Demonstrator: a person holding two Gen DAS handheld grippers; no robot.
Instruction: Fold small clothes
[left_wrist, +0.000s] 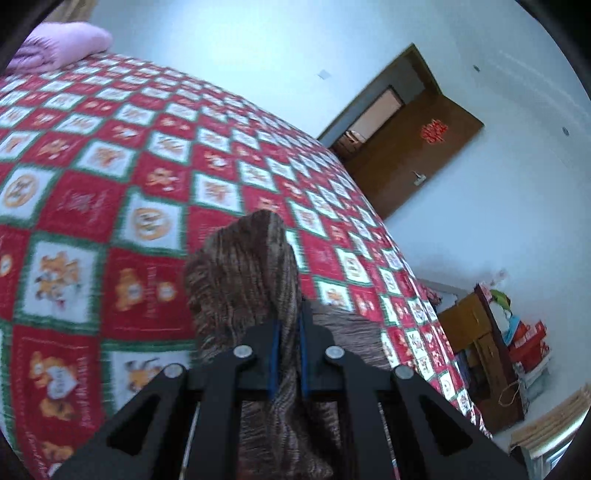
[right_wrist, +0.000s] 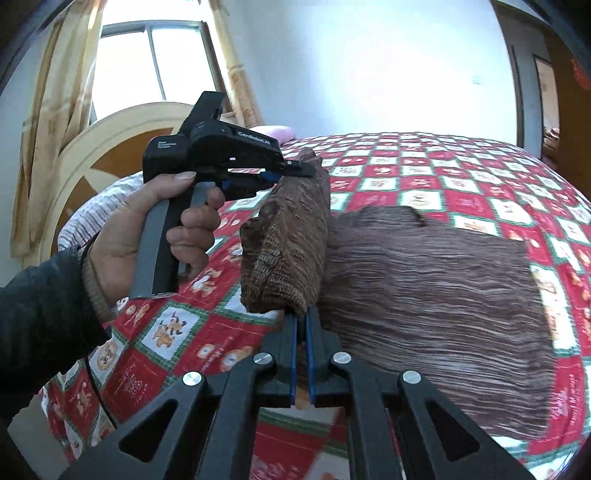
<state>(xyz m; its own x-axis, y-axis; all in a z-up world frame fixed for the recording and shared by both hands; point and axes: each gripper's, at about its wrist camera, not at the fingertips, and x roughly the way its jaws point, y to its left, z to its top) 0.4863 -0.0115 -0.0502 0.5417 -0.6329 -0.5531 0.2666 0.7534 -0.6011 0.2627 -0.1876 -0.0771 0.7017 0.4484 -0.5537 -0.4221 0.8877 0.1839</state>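
Left hand-held gripper and right hand-held gripper: each clamped on one edge of the brown striped knitted garment, lifted sleeve side over the red checked bedspread. Risk: uneven pull skews fold; knit may slip.

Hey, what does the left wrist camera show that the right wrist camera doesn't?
Only the left wrist view shows the open brown door with its red paper decoration, and stacked boxes by the wall. Only the right wrist view shows the window, curtains, wooden headboard, and the hand holding the left claw. Both show the brown knit garment pinched in a claw, and the checkered bedspread.
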